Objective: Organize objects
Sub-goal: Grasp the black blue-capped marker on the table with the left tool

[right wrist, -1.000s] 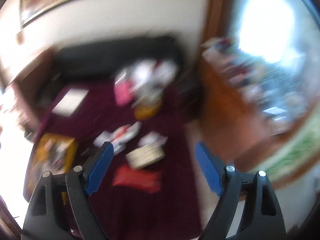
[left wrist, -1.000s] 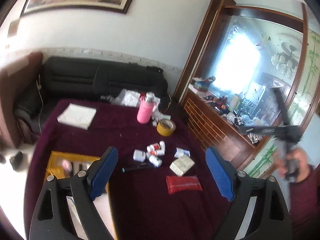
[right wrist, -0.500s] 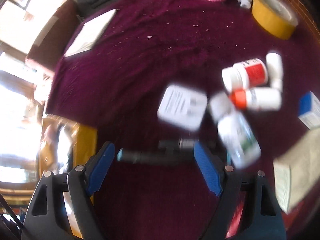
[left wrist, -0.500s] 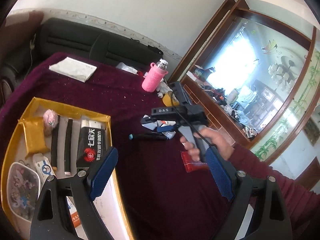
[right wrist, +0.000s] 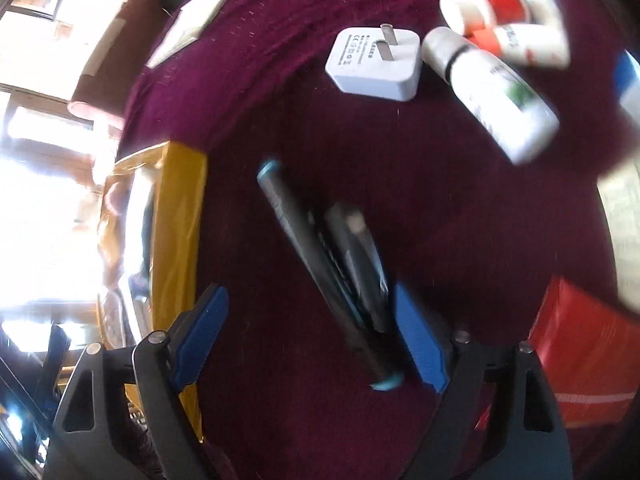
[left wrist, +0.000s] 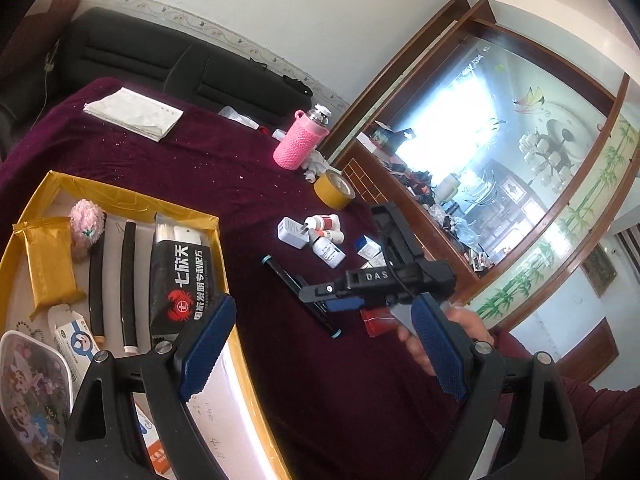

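A black pen-like stick with teal ends (right wrist: pixel 320 268) lies on the maroon tablecloth (right wrist: pixel 460 208), with a second dark piece beside it. My right gripper (right wrist: pixel 312 336) is open just above it, its right finger close to the stick's near end. The stick also shows in the left wrist view (left wrist: pixel 298 292), under the right gripper (left wrist: pixel 340 300). My left gripper (left wrist: pixel 320 352) is open and empty, raised beside the yellow tray (left wrist: pixel 180 212). A white charger plug (right wrist: pixel 376 64) and several white pill bottles (right wrist: pixel 492 92) lie beyond the stick.
The tray holds a black packet (left wrist: pixel 180 280), two dark sticks, a gold packet and a pink fluffy item. A red pouch (right wrist: pixel 588 356), a yellow tape roll (left wrist: pixel 334 190), a pink bottle (left wrist: pixel 300 140) and folded paper (left wrist: pixel 132 112) lie on the cloth. A wooden cabinet stands at the right.
My right gripper has come down closer over the black stick, which now lies between its open fingers. My left gripper has held roughly still over the tray's edge.
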